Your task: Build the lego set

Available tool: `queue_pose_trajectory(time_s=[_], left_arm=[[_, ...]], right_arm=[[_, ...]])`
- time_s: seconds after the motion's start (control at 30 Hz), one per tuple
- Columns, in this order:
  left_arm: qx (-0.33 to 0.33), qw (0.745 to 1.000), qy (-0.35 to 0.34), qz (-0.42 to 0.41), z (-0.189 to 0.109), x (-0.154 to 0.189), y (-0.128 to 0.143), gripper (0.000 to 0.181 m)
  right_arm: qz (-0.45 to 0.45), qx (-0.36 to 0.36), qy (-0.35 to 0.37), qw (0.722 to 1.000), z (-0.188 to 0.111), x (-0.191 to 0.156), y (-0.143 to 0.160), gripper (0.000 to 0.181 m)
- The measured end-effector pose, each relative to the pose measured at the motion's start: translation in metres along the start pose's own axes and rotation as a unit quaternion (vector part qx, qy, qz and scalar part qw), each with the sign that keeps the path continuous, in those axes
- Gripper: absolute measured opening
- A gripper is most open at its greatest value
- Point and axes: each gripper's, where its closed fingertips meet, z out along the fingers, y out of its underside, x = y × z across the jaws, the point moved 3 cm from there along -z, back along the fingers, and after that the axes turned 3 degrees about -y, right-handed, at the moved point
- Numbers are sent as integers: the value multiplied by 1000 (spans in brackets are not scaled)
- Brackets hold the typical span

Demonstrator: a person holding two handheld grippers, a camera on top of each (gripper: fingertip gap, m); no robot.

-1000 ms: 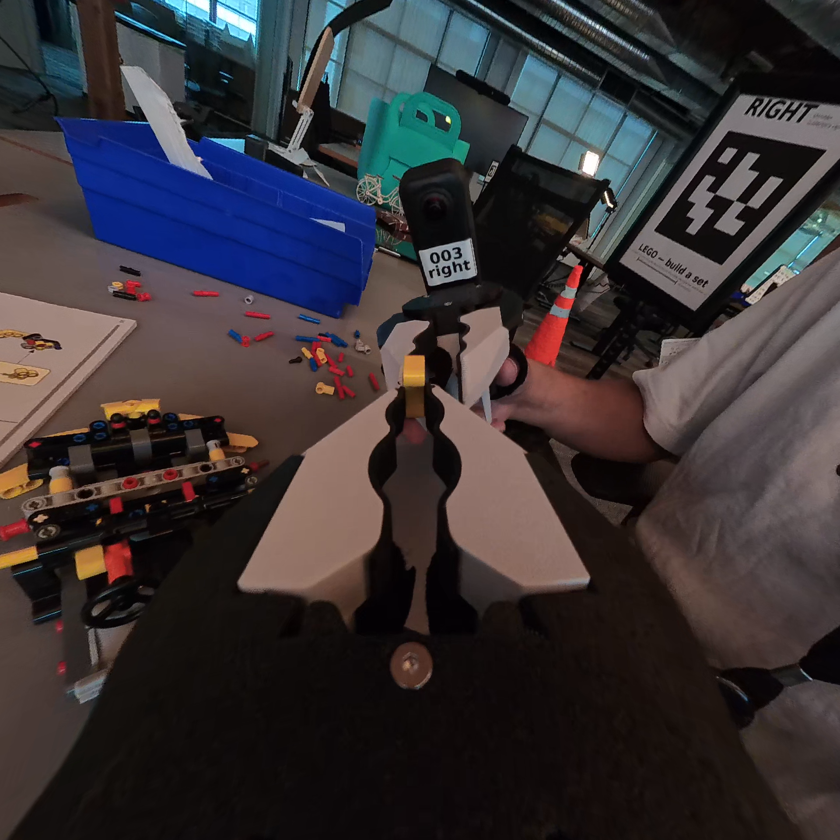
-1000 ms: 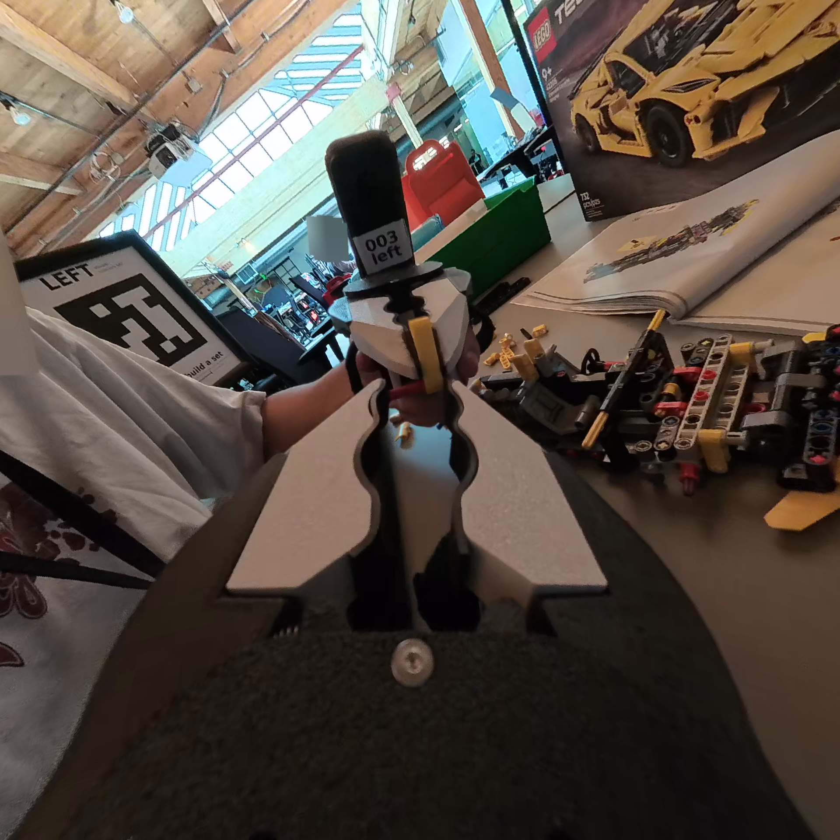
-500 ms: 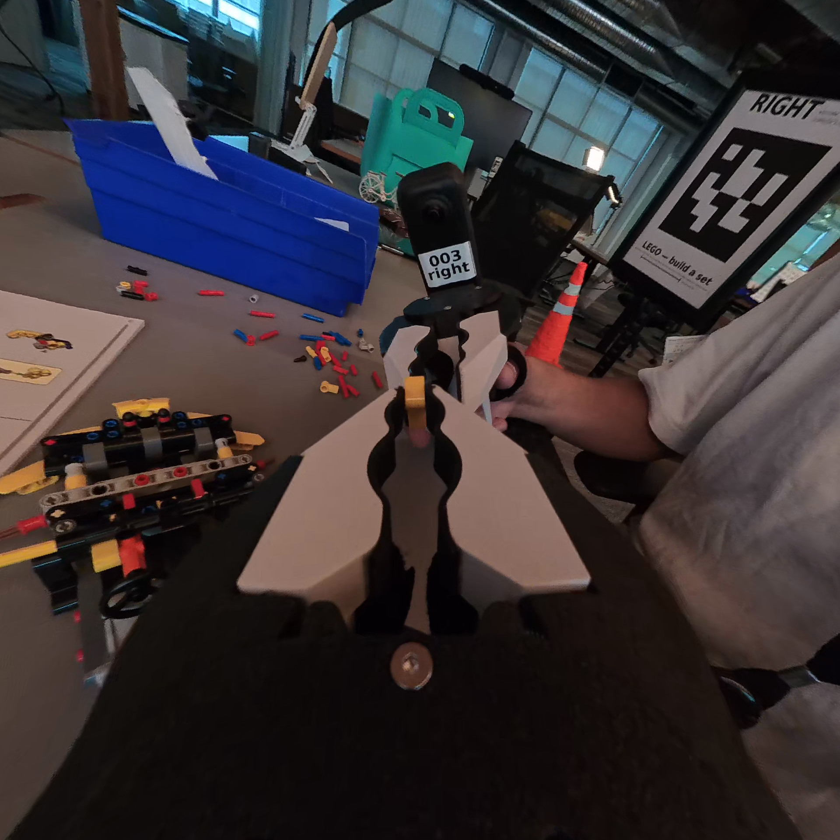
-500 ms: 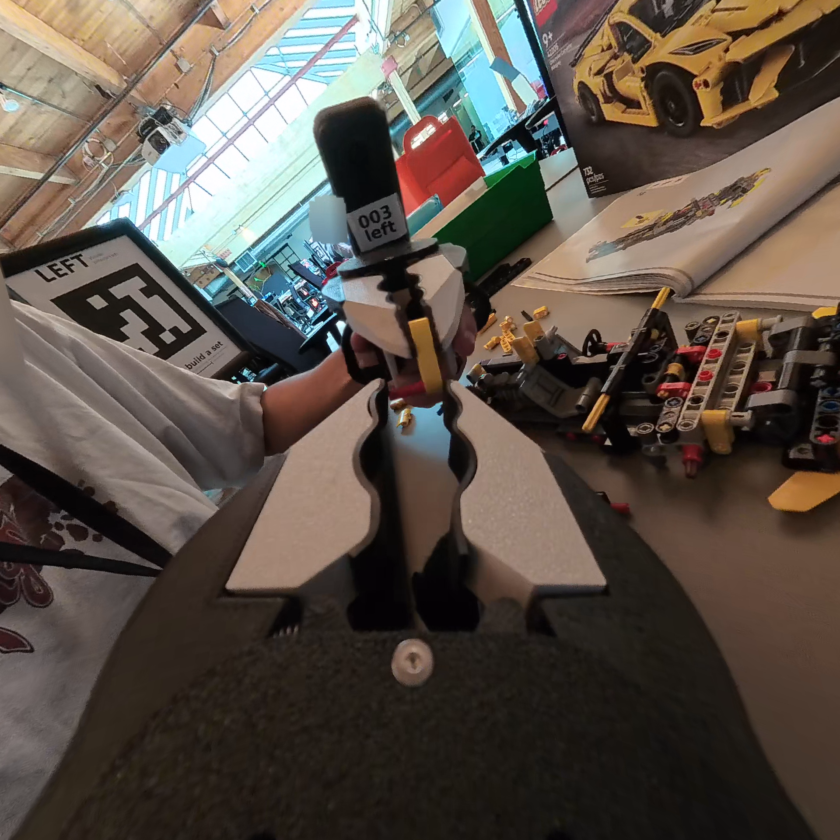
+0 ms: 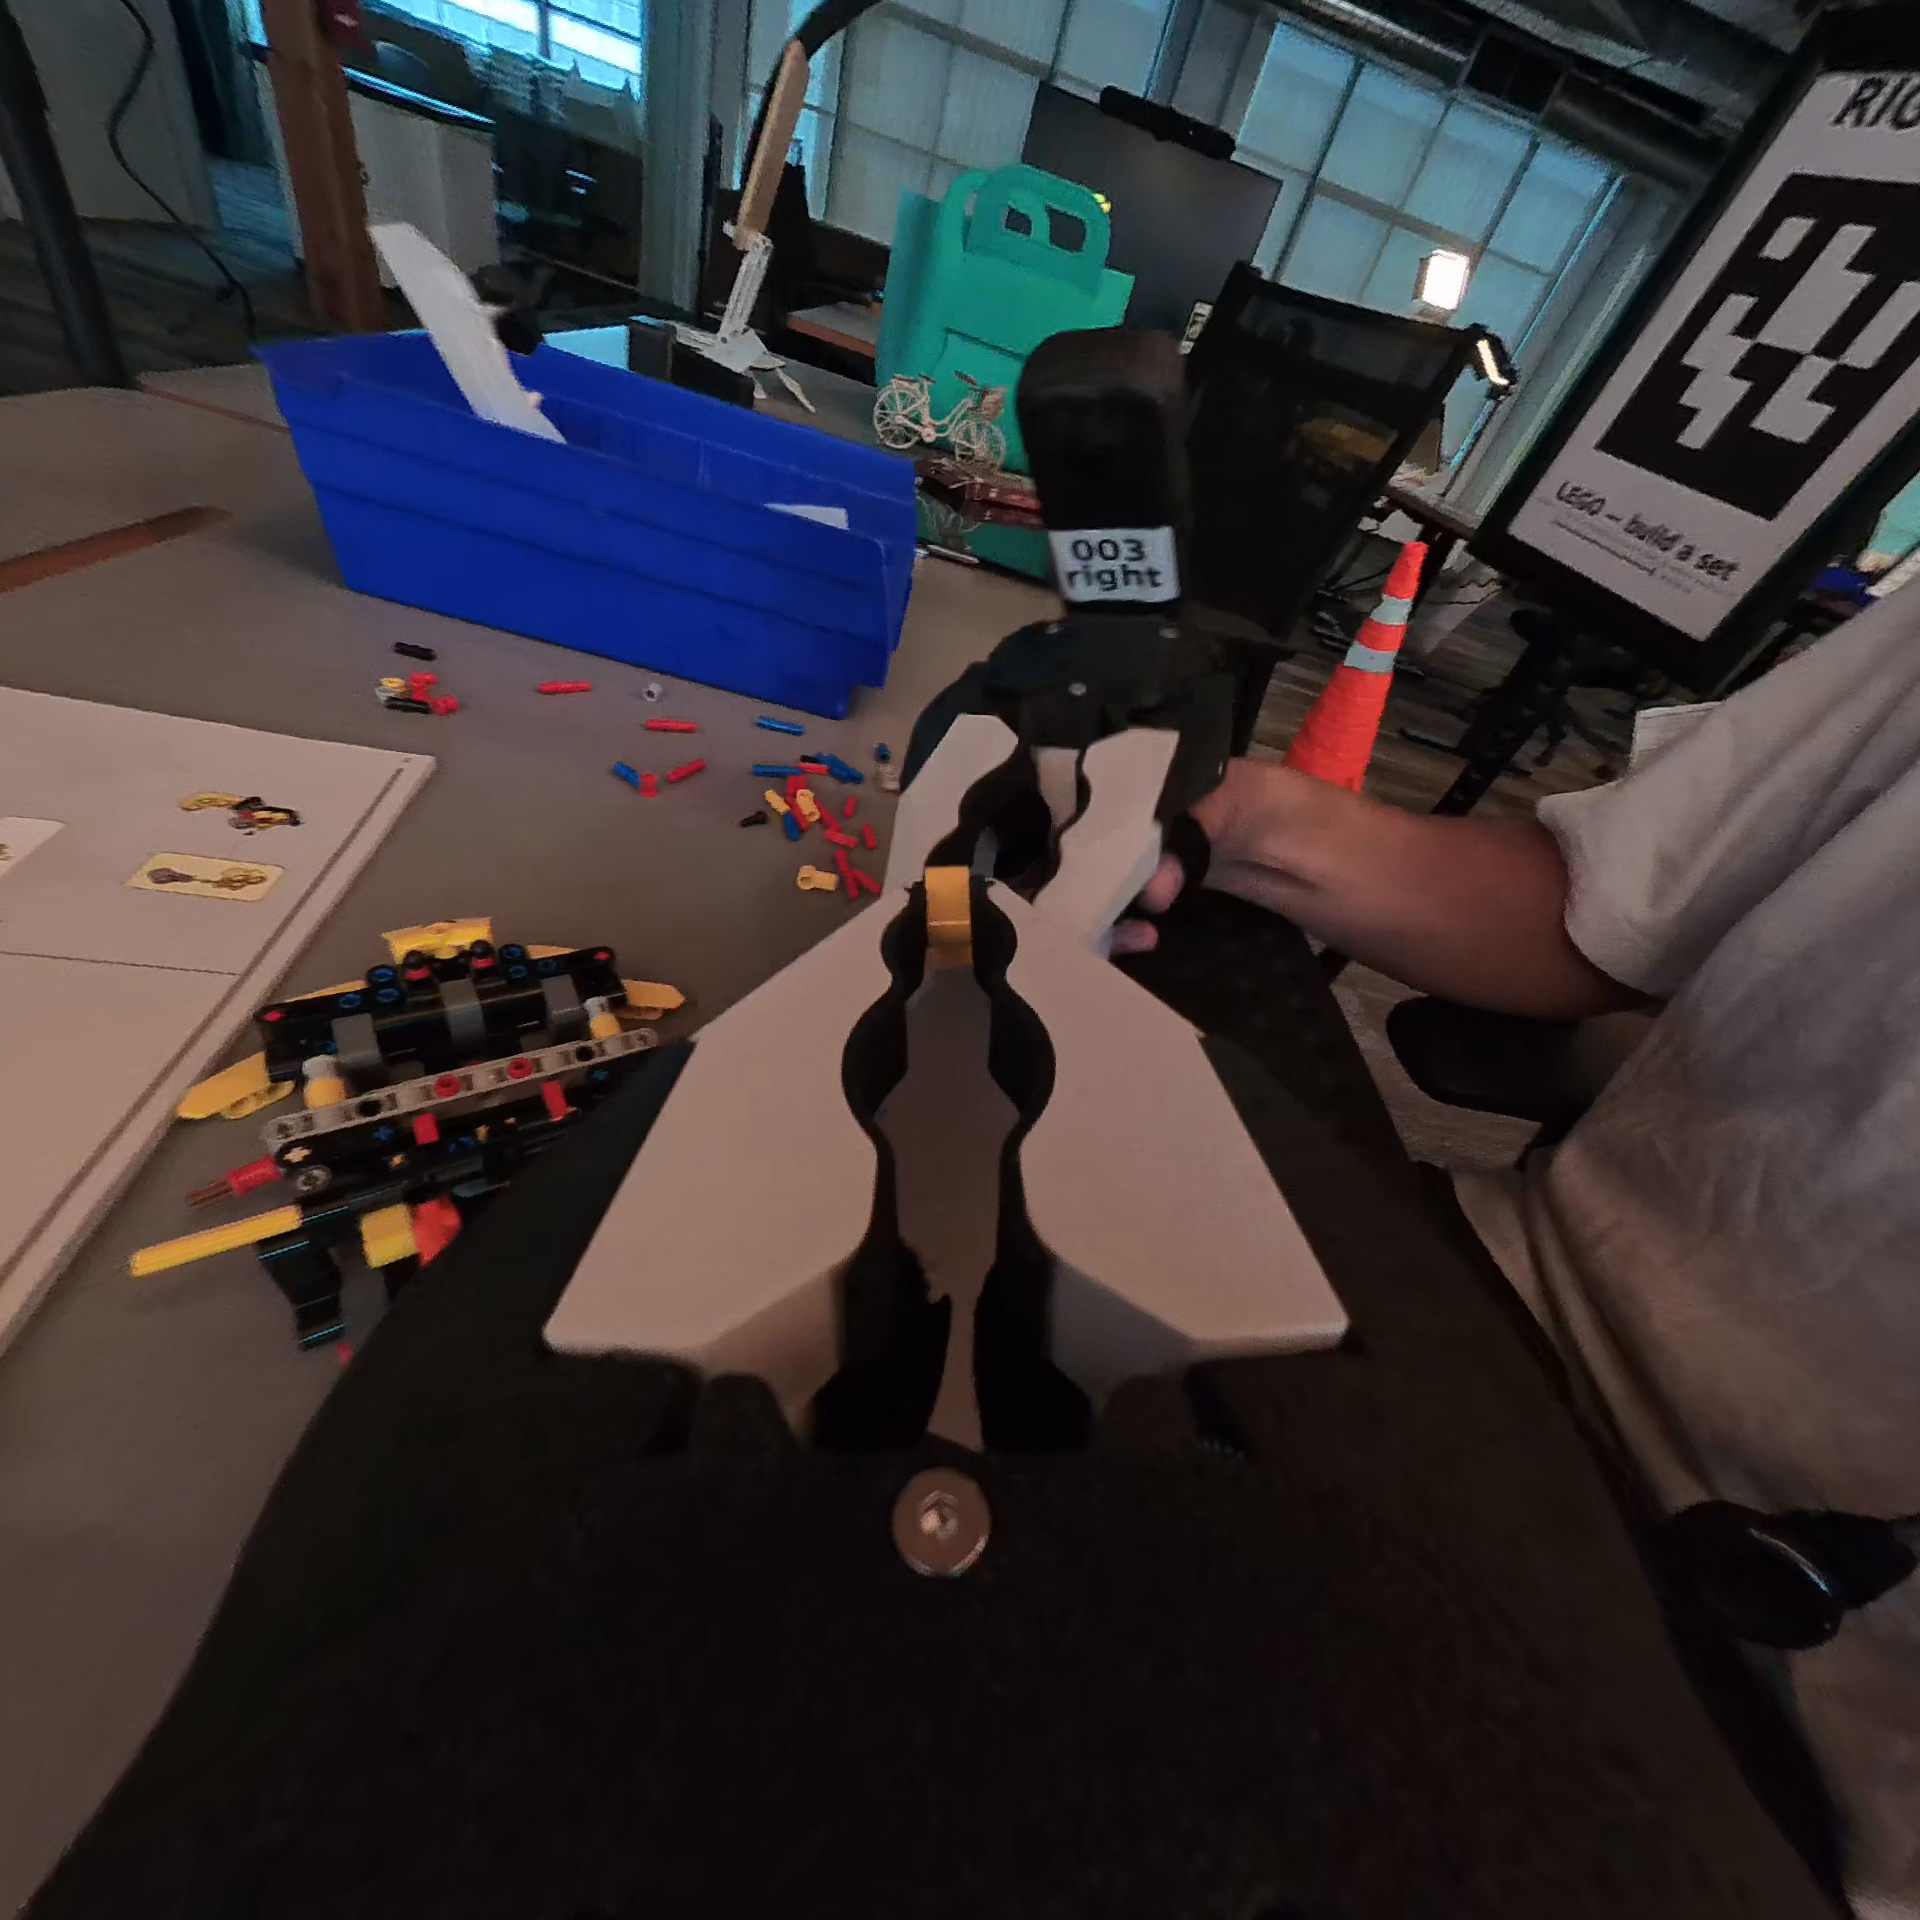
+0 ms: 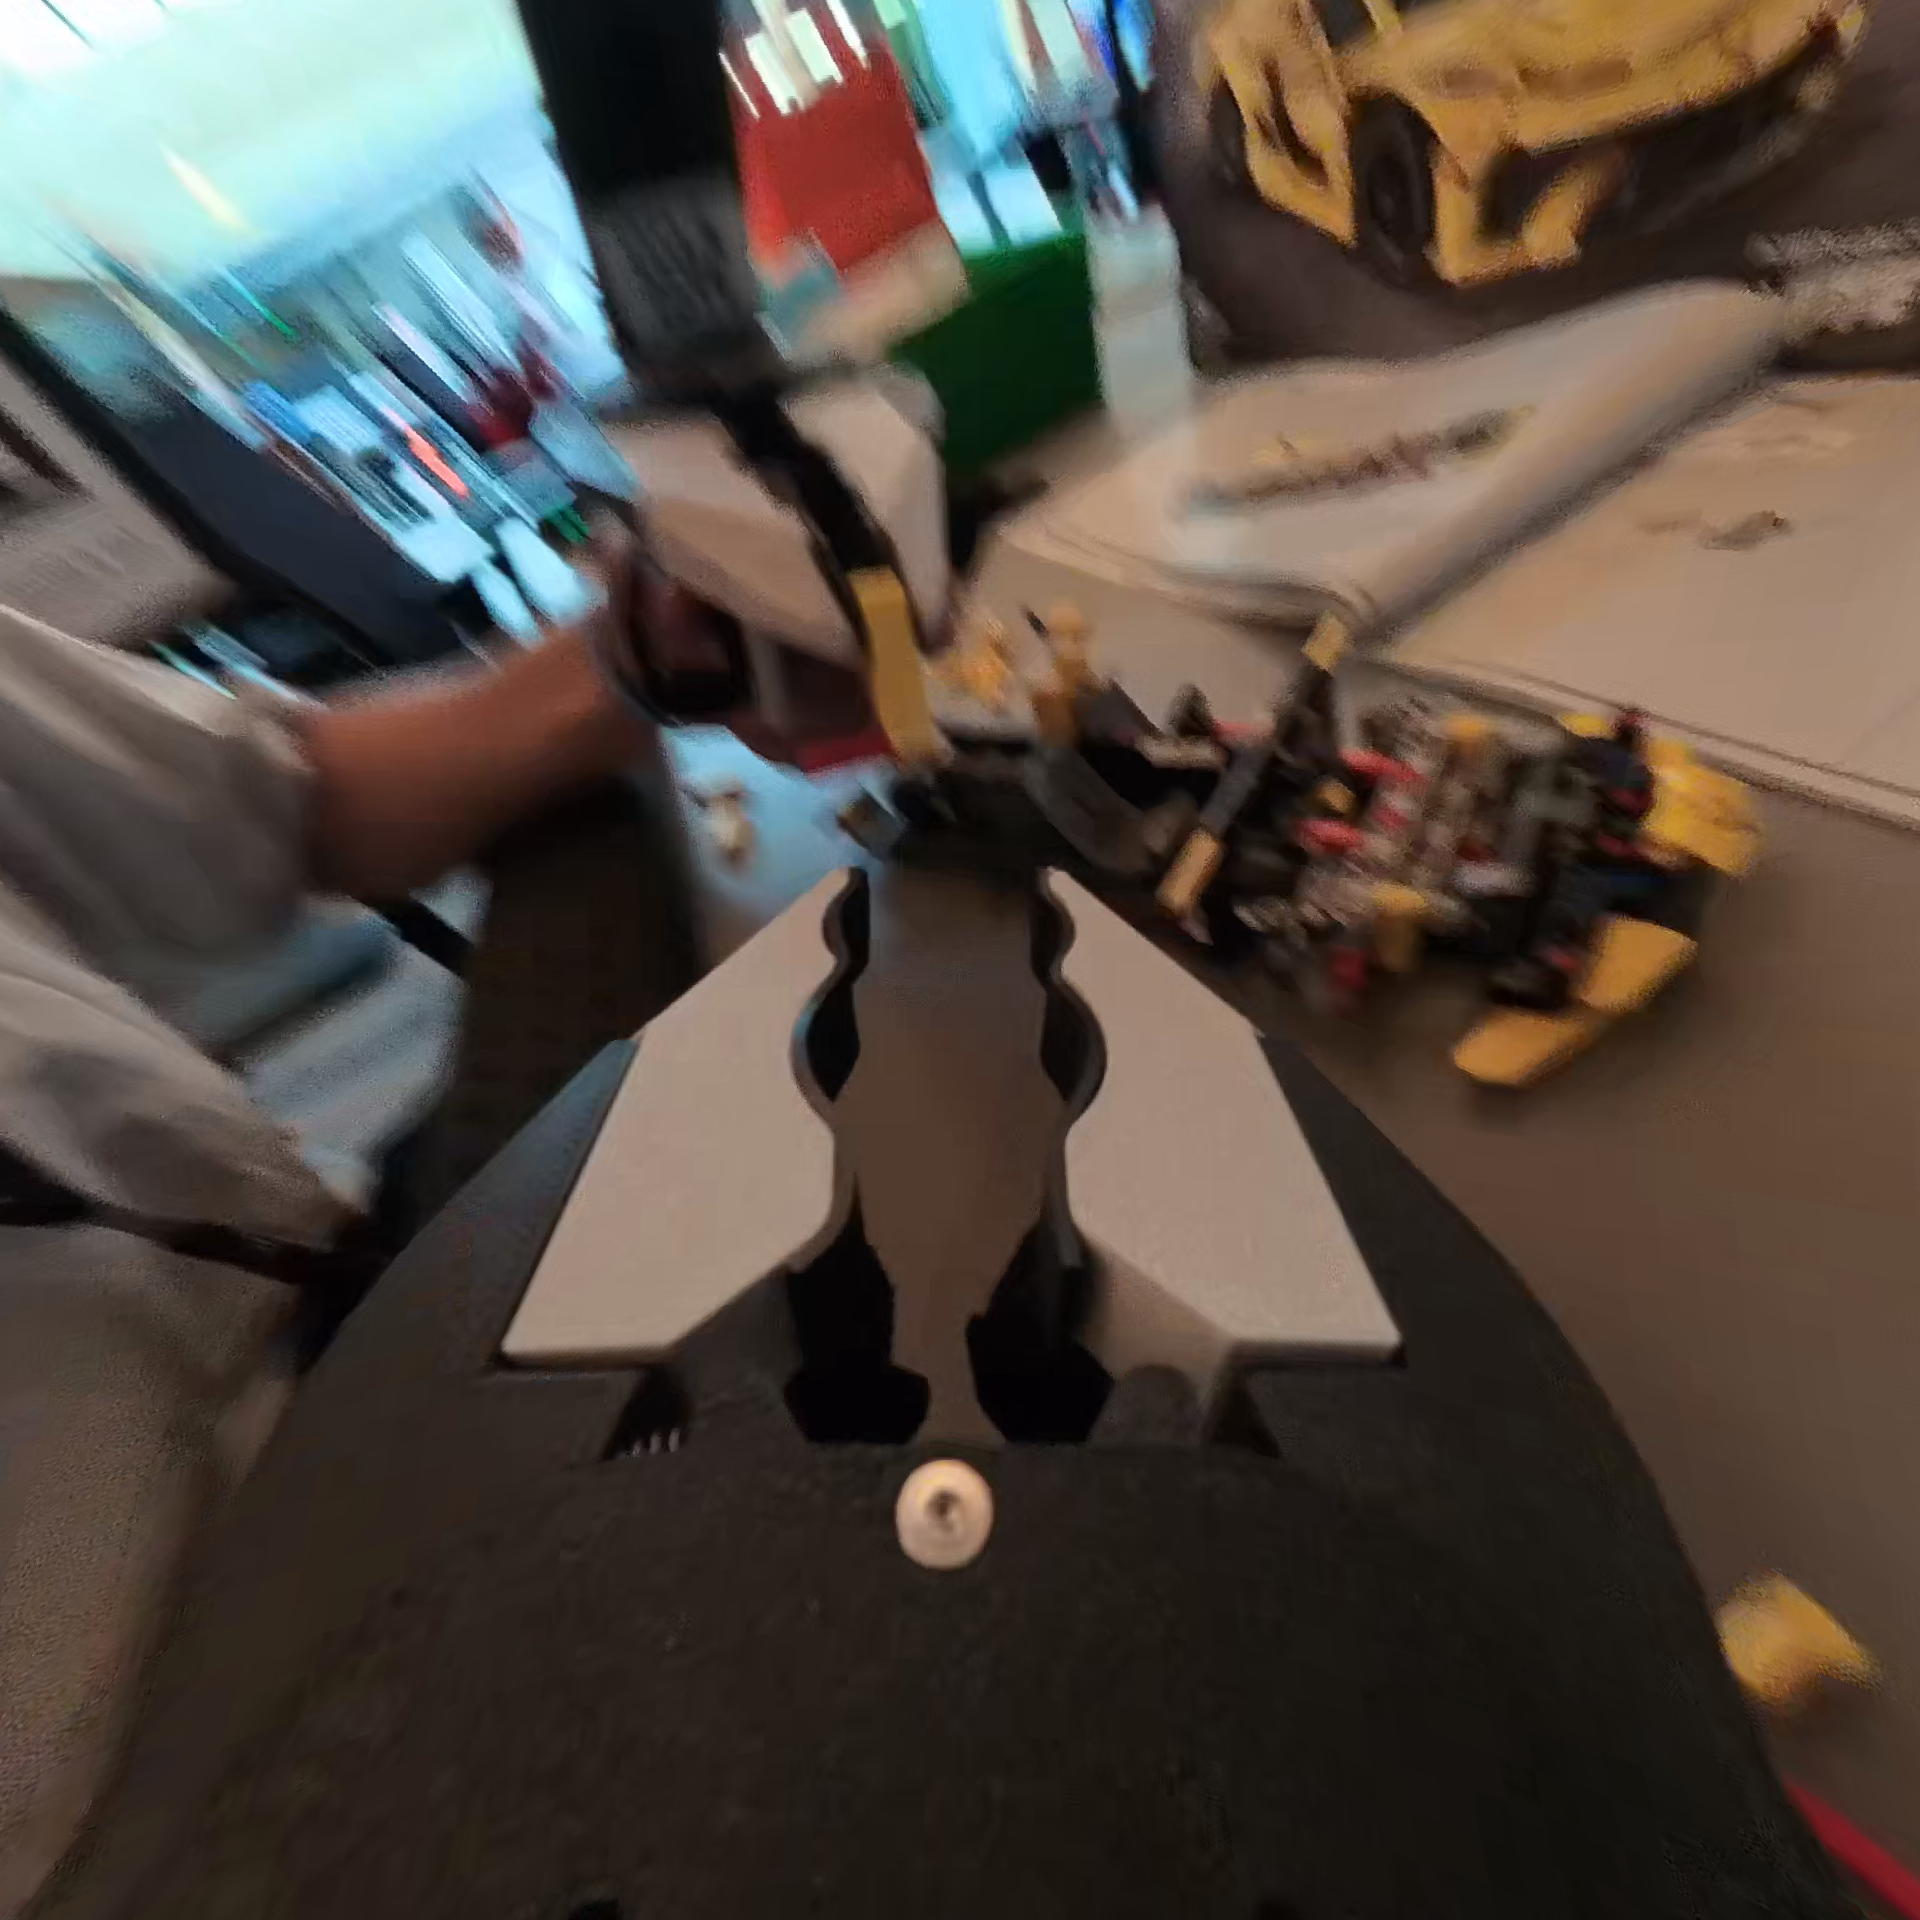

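Between the tips of the left gripper (image 5: pixel 948 914): pinches 1 small yellow piece (image 5: pixel 948 918), light, stiff, slick. Best held by its flat sides. Left of it, chassis (image 5: pixel 436 1049) on table. Right gripper (image 6: pixel 948 894): spread, empty.

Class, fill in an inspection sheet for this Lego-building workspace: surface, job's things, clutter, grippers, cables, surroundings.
Surface: grey table, mostly bare.
Job's things: part-built model beside the instruction booklet; yellow piece.
Clutter: loose pins scattered before the blue bin.
Grippers: left gripper shut on the yellow piece; right gripper open, empty, view blurred.
Cables: nothing seen.
Surroundings: orange cone, marker sign, person's forearm.
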Motion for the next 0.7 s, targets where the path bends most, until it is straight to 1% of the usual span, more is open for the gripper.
queue_pose_trajectory(time_s=[0.03, 0.1, 0.13, 0.17, 0.27, 0.43, 0.53, 0.7], left_arm=[[-1, 1000, -10, 2, -2, -3, 0, 9], [-10, 1000, -30, 1, -3, -10, 1, 8], [-14, 999, -38, 1, -3, -13, 3, 8], [-17, 999, -42, 0, -2, -15, 4, 9], [-25, 999, -47, -2, -1, -17, 7, 8], [-19, 998, -58, -10, -5, -21, 4, 8], [-10, 998, -60, -9, -7, -22, 1, 8], [-10, 998, -58, -7, -7, -21, 0, 9]], right_arm=[[-23, -64, 51, 996, 1, 12, 12, 31], [-66, -185, 122, 973, 2, 28, 34, 29], [-78, -223, 138, 962, 4, 31, 39, 28], [-81, -246, 145, 955, 7, 33, 42, 27], [-73, -271, 150, 948, 11, 39, 46, 18], [-58, -267, 140, 952, 7, 43, 44, 15], [-61, -283, 146, 946, 6, 46, 47, 14], [-60, -286, 144, 945, 0, 44, 49, 13]])
